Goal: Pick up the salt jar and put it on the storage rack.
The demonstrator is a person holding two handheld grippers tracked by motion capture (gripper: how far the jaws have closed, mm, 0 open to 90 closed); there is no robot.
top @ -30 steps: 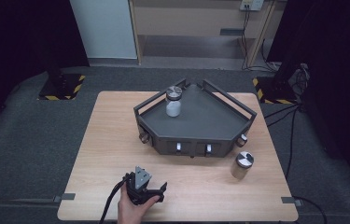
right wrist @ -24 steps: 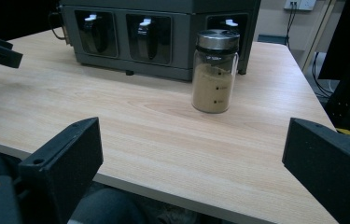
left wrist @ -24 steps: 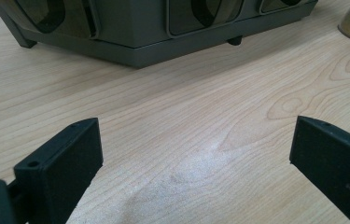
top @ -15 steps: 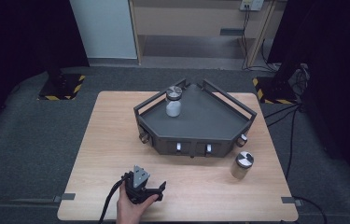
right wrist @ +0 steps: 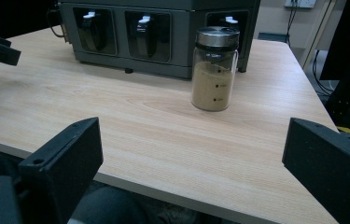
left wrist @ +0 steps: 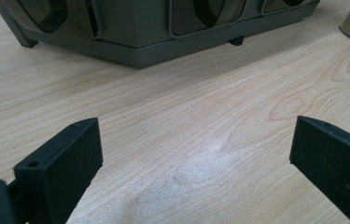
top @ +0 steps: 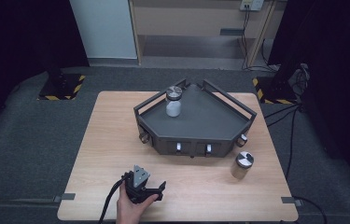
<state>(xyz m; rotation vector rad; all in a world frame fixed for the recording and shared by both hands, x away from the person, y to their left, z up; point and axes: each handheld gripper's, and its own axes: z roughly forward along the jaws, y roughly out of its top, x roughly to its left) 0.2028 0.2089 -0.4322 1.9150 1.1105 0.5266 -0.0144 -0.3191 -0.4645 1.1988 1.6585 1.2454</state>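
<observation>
A hand holds my left gripper point(top: 151, 189) low over the wooden table point(top: 107, 140) near its front edge. Its jaws stand open over bare wood in the left gripper view point(left wrist: 196, 140), facing the dark grey rack point(left wrist: 140, 28). My right gripper point(right wrist: 193, 142) is open too, with nothing between its jaws, hanging just off the table's front edge. Beyond it stands a glass jar of brown powder point(right wrist: 214, 70) with a metal lid, in front of the rack's right corner point(top: 242, 164). A jar of white powder point(top: 173, 101) stands on the rack's top point(top: 210, 121).
The rack point(right wrist: 182, 42) has small windowed compartments along its front and a rail round its top. Cables point(top: 284, 116) run over the floor at the right. Black stands on striped bases point(top: 60, 86) flank the table's far side. Dark clothing point(right wrist: 107, 207) shows under the front edge.
</observation>
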